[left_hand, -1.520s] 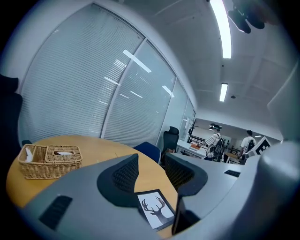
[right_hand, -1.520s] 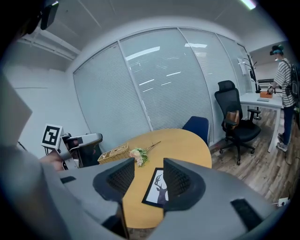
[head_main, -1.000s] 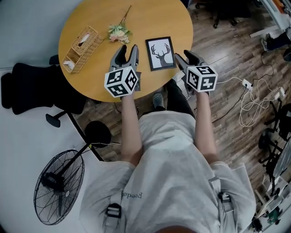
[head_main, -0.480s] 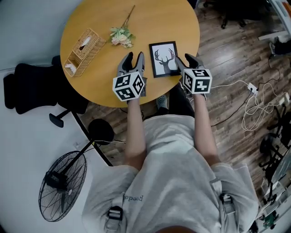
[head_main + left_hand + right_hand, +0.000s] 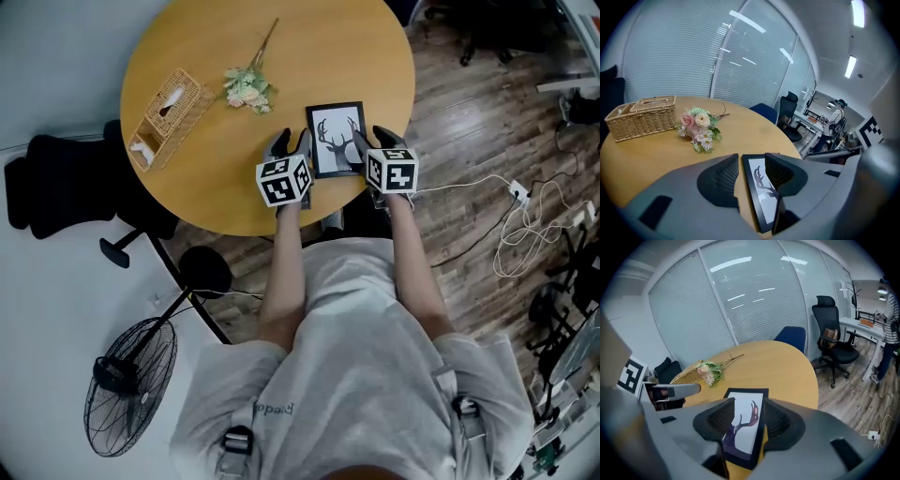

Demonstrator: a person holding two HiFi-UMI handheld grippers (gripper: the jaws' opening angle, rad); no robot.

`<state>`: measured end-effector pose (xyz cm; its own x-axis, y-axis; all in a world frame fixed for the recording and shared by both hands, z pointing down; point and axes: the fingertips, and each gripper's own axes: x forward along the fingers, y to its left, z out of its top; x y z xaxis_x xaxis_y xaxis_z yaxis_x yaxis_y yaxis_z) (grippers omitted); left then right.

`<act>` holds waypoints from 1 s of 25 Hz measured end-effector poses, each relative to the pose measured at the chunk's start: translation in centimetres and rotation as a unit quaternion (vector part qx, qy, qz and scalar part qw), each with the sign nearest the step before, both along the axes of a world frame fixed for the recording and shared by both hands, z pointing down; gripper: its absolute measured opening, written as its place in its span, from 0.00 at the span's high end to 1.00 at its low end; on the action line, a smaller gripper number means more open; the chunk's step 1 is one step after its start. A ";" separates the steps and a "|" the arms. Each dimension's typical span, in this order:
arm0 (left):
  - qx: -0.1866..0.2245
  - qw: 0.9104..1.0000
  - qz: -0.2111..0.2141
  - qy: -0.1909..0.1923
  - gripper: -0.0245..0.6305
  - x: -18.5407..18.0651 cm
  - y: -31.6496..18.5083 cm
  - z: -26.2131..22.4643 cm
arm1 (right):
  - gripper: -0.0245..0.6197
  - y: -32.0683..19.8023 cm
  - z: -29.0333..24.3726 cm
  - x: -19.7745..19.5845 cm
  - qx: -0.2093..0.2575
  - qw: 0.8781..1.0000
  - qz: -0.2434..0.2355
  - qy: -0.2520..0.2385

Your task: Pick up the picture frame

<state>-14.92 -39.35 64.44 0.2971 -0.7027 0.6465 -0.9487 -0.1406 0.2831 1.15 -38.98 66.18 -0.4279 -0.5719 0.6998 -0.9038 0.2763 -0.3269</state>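
1. The frame [image 5: 335, 138] lies flat on the table [image 5: 319, 47], on its near right part
2. Your left gripper [image 5: 292, 140] is at the frame's left edge. Its jaws are apart, and that edge sits between them
3. Your right gripper [image 5: 372, 137] is at the frame's right edge. Its jaws are apart too, with that edge between them
4. The flowers [image 5: 246, 84] lie farther off, to the left of the frame. The basket [image 5: 166, 114] sits still more to the left, well apart from the frame
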 end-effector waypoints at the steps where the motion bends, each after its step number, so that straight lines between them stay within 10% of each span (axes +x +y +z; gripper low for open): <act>1: -0.009 1.000 0.000 0.000 0.67 0.2 -0.1 0.8 | 0.66 -0.1 0.7 0.1 -0.007 1.000 0.001 0.002; 14: -0.119 0.993 -0.003 -0.002 0.67 2.6 0.4 9.4 | 0.66 -0.7 8.0 0.7 -0.090 0.996 0.021 -0.006; 25: -0.106 0.993 -0.018 -0.037 0.67 2.8 0.4 9.6 | 0.69 -0.6 8.5 0.6 -0.062 0.997 0.042 0.032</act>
